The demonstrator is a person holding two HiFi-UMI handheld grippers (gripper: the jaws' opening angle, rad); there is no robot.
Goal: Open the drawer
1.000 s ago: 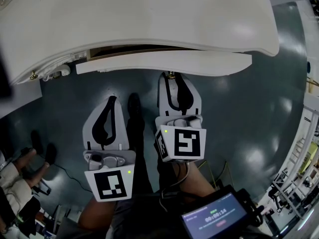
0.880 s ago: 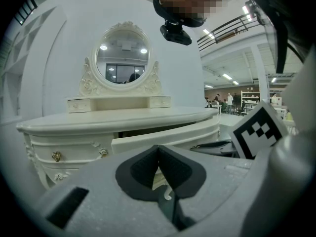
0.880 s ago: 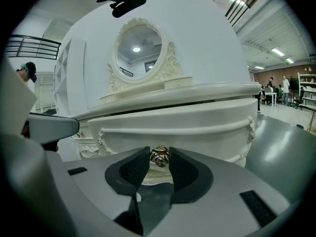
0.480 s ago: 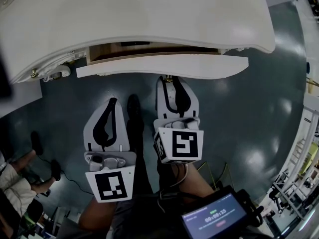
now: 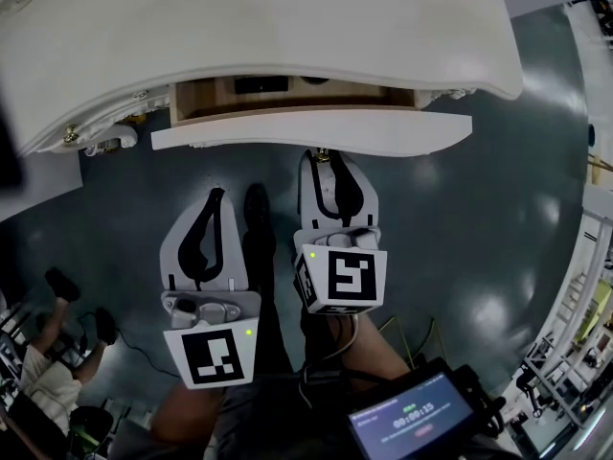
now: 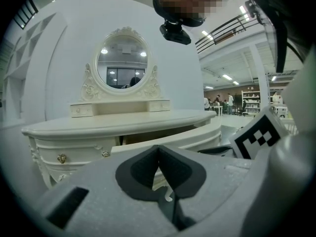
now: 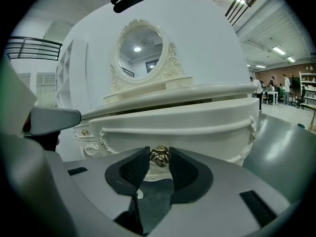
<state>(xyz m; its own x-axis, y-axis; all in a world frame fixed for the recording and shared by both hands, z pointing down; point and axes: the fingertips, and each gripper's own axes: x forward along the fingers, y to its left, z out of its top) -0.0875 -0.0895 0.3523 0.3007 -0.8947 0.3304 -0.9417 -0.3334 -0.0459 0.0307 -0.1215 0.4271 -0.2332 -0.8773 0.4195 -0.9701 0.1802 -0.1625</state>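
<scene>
A white dressing table (image 5: 249, 36) fills the top of the head view. Its curved middle drawer (image 5: 306, 129) stands pulled out, showing a wooden inside (image 5: 287, 92). My right gripper (image 5: 325, 153) is shut on the drawer's brass knob (image 7: 159, 156), which sits pinched between the two dark pads in the right gripper view. The drawer front (image 7: 177, 127) curves across that view. My left gripper (image 5: 216, 195) hangs lower and to the left, apart from the drawer, its jaws shut with nothing between them (image 6: 159, 148).
An oval mirror (image 6: 122, 66) and small upper drawers top the table. A side drawer knob (image 5: 67, 138) shows at the left. A person (image 5: 43, 372) is at the lower left. A screen device (image 5: 417, 420) hangs near my body. Grey floor (image 5: 498, 218) lies to the right.
The right gripper has drawn the drawer further out toward me; more of its wooden inside shows under the tabletop. The left gripper has stayed put. The person at lower left has shifted.
</scene>
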